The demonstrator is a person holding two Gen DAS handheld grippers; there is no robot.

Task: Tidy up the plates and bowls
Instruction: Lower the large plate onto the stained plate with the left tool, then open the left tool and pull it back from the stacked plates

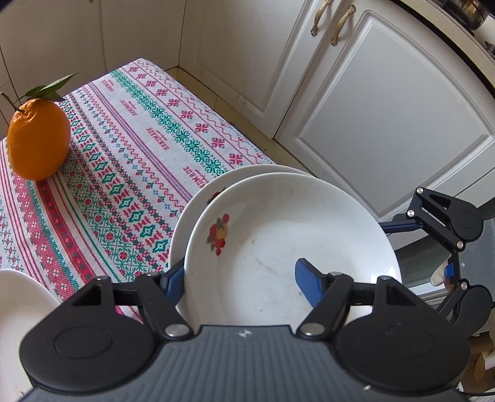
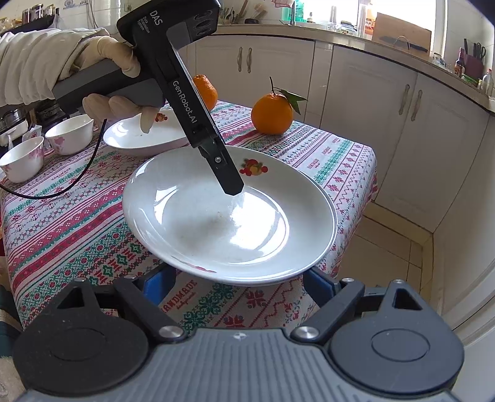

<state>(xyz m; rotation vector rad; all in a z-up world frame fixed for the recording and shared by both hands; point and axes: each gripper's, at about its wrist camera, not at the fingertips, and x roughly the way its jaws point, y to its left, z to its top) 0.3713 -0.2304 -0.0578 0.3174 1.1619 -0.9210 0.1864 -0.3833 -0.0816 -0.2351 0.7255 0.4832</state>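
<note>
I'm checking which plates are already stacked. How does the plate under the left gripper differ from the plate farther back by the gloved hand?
The near plate rests on a second plate whose rim shows beneath it; the far plate lies alone on the tablecloth. The left gripper straddles the near plate's rim, one finger inside; nothing grips the far plate. The near plate overhangs the table's corner; the far one sits inboard. Both are white with a fruit motif.

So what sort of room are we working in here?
Most likely a home kitchen: cream cabinet doors with brass handles run under a cluttered countertop, a knife block stands by the window, and the plates sit on a small table under a patterned tablecloth.
</note>
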